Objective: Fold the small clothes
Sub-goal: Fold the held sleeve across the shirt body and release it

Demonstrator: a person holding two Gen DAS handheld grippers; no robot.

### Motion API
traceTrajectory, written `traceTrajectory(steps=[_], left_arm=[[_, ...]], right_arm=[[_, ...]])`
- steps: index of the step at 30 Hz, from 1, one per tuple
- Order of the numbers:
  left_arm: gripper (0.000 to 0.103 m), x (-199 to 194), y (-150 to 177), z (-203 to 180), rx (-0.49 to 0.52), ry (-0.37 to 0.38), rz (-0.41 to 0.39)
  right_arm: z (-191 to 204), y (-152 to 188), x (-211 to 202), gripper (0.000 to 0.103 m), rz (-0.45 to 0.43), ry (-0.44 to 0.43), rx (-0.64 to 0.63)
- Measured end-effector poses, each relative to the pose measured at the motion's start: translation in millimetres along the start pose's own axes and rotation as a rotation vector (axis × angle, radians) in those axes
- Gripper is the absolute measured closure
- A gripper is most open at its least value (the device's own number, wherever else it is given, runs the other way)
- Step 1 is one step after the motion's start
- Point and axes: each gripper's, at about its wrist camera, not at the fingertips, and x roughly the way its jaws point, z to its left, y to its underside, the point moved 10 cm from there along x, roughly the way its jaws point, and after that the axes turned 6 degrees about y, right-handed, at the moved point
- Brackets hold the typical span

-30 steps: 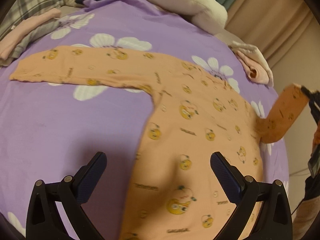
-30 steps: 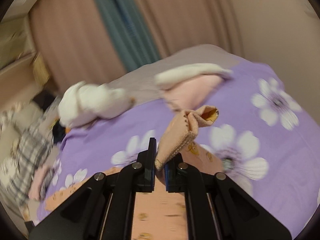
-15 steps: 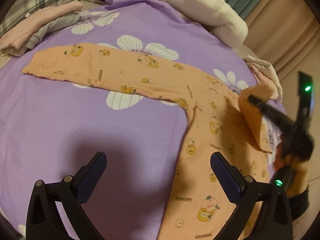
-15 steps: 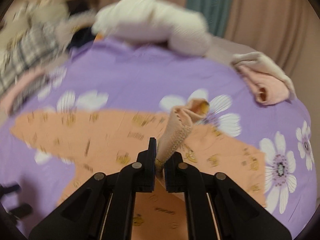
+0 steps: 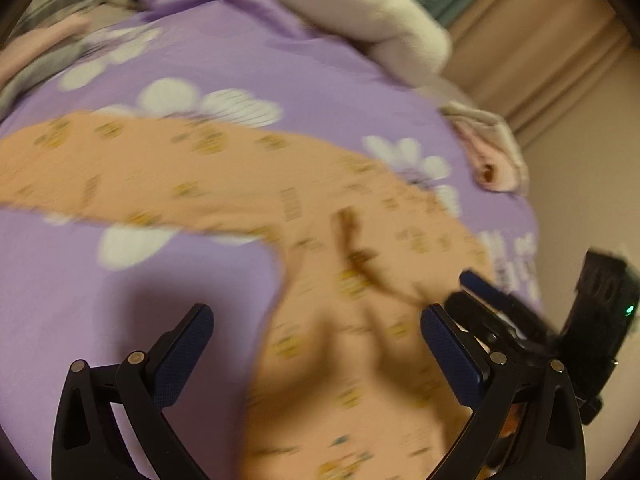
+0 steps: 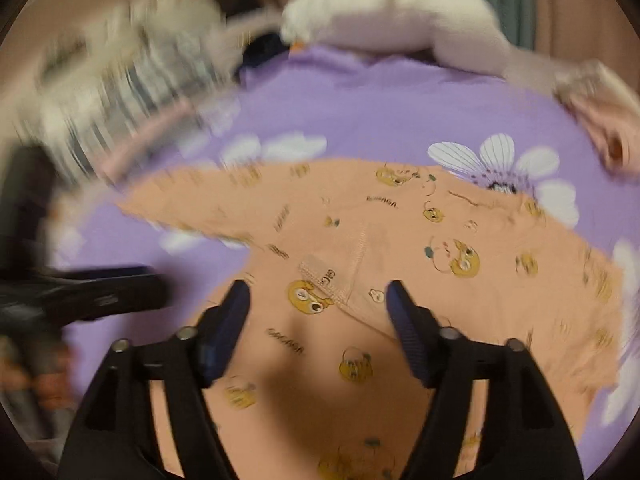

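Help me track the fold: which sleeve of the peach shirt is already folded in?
The right sleeve, its cuff lying on the shirt body between the right gripper's open fingers; the left sleeve lies stretched out.

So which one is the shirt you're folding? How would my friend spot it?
Find the purple bedsheet with white flowers. Spread flat in its middle lies the peach long-sleeved shirt with yellow cartoon faces, one sleeve stretched out sideways. The white bundle and the rolled pink cloth are bunched at the edges.

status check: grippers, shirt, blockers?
Left hand-held gripper open, empty. Right hand-held gripper open above shirt, one sleeve folded across it. Nothing in the way.
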Motion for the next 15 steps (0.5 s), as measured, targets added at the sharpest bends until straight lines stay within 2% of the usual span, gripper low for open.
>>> traceTrajectory(steps=[2, 4, 6, 8, 9, 10, 15], left_arm=[[0.001, 13, -8, -22, 0.01, 0.067, 0.012], [0.002, 28, -15, -48, 0.015, 0.17, 0.035], [0.007, 44, -18, -68, 0.01, 0.254, 0.057], [0.02, 63, -18, -77, -0.007, 0.289, 0.085], [0.028, 71, -18, -78, -0.017, 0.289, 0.102], [0.031, 79, -17, -76, -0.027, 0.282, 0.117], [0.031, 103, -7, -42, -0.07, 0.162, 0.148]], right_arm=[[-25, -1, -15, 0.029, -0.035, -0.01, 0.09], [-59, 5, -18, 0.03, -0.045, 0.042, 0.178], [-80, 13, -15, 0.043, -0.031, 0.081, 0.237], [-95, 24, -8, 0.052, -0.013, 0.087, 0.293], [-101, 30, -4, 0.056, -0.005, 0.093, 0.321], [-105, 33, -2, 0.058, -0.002, 0.097, 0.335], [-106, 45, -3, 0.058, -0.003, 0.088, 0.367]])
